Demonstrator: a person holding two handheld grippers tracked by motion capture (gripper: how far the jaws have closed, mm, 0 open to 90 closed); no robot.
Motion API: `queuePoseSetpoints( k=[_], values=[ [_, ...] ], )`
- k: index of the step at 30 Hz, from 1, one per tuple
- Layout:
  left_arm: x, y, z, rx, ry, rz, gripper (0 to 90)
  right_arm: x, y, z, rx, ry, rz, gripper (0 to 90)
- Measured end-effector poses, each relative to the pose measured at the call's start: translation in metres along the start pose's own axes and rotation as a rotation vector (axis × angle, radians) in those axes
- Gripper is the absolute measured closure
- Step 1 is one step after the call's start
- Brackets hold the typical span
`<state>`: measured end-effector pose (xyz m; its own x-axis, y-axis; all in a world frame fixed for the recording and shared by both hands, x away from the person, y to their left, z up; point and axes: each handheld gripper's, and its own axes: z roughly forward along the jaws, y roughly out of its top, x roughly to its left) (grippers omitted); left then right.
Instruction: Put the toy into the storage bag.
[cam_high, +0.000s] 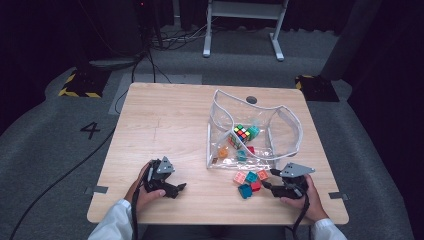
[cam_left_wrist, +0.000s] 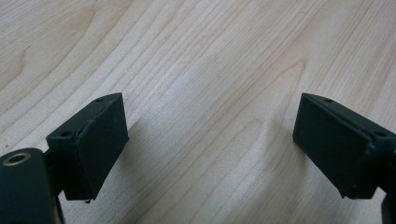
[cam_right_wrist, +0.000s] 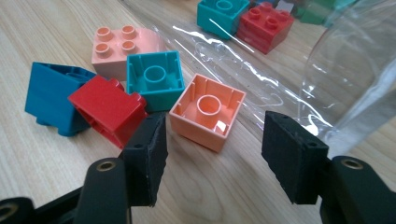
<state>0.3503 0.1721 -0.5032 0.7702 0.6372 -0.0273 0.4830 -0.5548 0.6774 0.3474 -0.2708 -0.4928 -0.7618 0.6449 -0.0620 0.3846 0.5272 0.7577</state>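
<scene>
- Left hand-held gripper (cam_high: 181, 187): rests low on the bare worktop (cam_high: 165, 125), jaws spread wide, nothing between them. It sits well apart from the bricks and the pouch. Risk: with this hand idle, nothing steadies the pouch if it gets pushed.
- Blue brick (cam_right_wrist: 51, 95) and red brick (cam_right_wrist: 107, 108): touching each other on the worktop, the red one right against the left jaw of the right hand-held gripper in the right gripper view. Risk: a closing jaw likely catches the red brick's corner and drags it along or knocks both aside.
- Teal brick (cam_right_wrist: 154, 79) and pale pink brick (cam_right_wrist: 116, 44): packed tight in the same cluster. Risk: any shove on one probably scatters the lot toward the worktop edge.
- Orange brick (cam_right_wrist: 205, 109): lies hollow side up, just ahead of the jaws, beside the pouch mouth. Risk: a corner pinch may make it twist and pop out.
- Right hand-held gripper (cam_high: 266, 185): released, jaws apart, empty, aimed at the orange brick.
- Clear pouch (cam_high: 255, 131): holds a puzzle cube (cam_high: 241, 132) and more bricks; its loose film lies next to the right jaw. Risk: the jaw may nip the film with the brick, pulling the pouch and spilling its contents.
</scene>
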Motion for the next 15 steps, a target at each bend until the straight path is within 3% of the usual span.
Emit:
queuePoseSetpoints(
  k=[8,10,15],
  values=[
    [0.0,0.0,0.0,0.0,-0.001,0.0,10.4,0.002,0.001,0.012,0.021,-0.007,0.001,41.3],
    [0.0,0.0,0.0,0.0,0.0,0.0,10.4,0.003,0.002,0.013,0.029,-0.019,0.025,45.0],
    [0.0,0.0,0.0,0.0,-0.006,-0.003,10.4,0.002,0.003,0.014,0.03,-0.022,0.026,52.8]
  ],
)
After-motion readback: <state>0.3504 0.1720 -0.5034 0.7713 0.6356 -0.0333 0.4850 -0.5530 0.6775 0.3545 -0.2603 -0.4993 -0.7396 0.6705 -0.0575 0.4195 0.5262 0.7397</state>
